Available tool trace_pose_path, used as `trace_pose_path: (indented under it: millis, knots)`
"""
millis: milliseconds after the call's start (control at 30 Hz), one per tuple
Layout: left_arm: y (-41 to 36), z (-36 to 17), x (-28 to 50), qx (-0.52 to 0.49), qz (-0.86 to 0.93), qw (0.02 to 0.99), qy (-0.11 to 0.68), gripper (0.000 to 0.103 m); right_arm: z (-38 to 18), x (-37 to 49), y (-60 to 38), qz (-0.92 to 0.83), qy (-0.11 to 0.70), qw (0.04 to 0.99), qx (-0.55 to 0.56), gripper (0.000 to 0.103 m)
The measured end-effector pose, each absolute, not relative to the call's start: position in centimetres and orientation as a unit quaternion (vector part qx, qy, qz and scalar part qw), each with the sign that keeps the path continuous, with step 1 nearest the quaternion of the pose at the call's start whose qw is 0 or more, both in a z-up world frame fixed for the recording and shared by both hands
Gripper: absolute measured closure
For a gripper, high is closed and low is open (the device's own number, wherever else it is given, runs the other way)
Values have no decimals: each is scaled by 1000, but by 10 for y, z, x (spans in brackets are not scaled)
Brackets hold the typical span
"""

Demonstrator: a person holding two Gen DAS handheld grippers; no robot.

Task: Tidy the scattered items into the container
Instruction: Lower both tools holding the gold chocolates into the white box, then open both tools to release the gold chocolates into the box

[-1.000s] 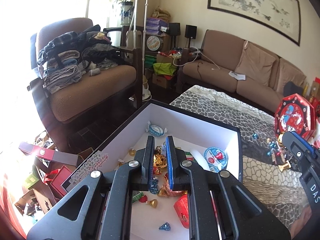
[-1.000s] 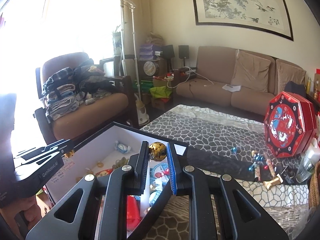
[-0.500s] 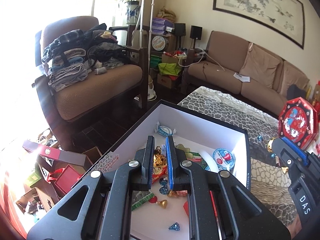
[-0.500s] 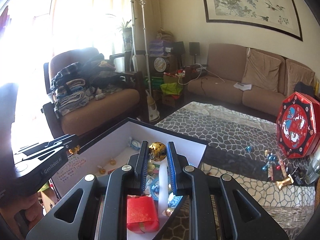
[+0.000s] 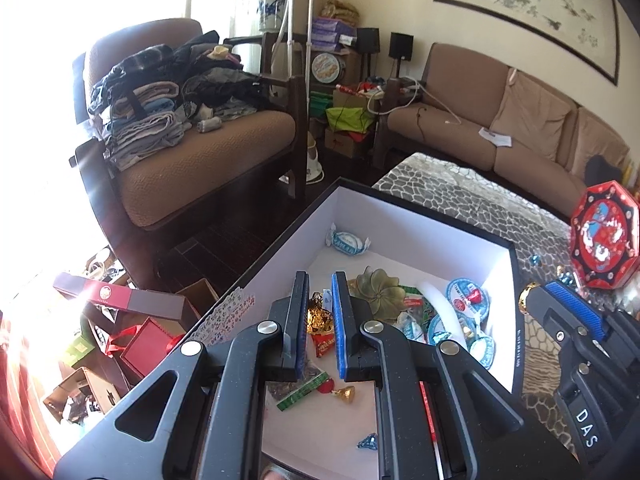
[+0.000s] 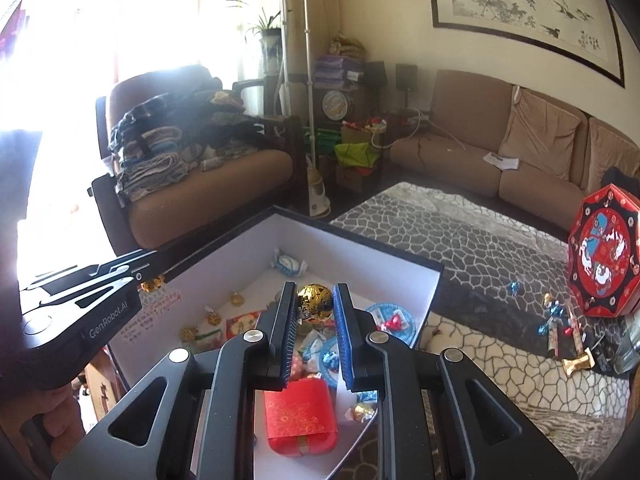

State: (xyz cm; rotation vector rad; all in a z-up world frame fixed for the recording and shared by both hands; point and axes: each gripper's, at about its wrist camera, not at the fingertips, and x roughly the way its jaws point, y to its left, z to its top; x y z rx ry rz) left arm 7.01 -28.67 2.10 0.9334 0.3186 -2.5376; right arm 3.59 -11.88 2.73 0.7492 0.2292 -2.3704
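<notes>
Living room, pebble-print table cover (image 6: 460, 248), with the white-lined box (image 5: 420, 232) set at its corner. Left gripper (image 5: 319, 316) is held over the box, jaws nearly closed and pinched on a gold-foil candy (image 5: 320, 318). Right gripper (image 6: 315, 304) is also held above the box, jaws almost shut, clamped on a gold foil ball (image 6: 315, 300). More wrapped sweets (image 6: 556, 320) are left scattered beside the red octagonal tin (image 6: 604, 252).

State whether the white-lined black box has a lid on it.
Open: the white-lined black box has no lid on it, and wrapped sweets lie in plain view inside.
</notes>
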Motion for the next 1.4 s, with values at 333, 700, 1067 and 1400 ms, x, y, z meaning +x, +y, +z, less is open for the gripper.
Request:
trace_pose_path:
  millis: [333,700,1067,1400]
  knots:
    - [-279,3,55,390,-896,182,107,92,1,19,-121,-879,86,305,357,86]
    - [-274,-6,46,416,-888,171,100,92,-12,14,-123,-863,91,301,396,86]
    - [-270,-8,45,422,-886,166,98,92,-7,15,-120,-866,88,301,390,86]
    - [-273,4,48,383,-894,209,105,10,1,15,-115,-888,93,269,361,25]
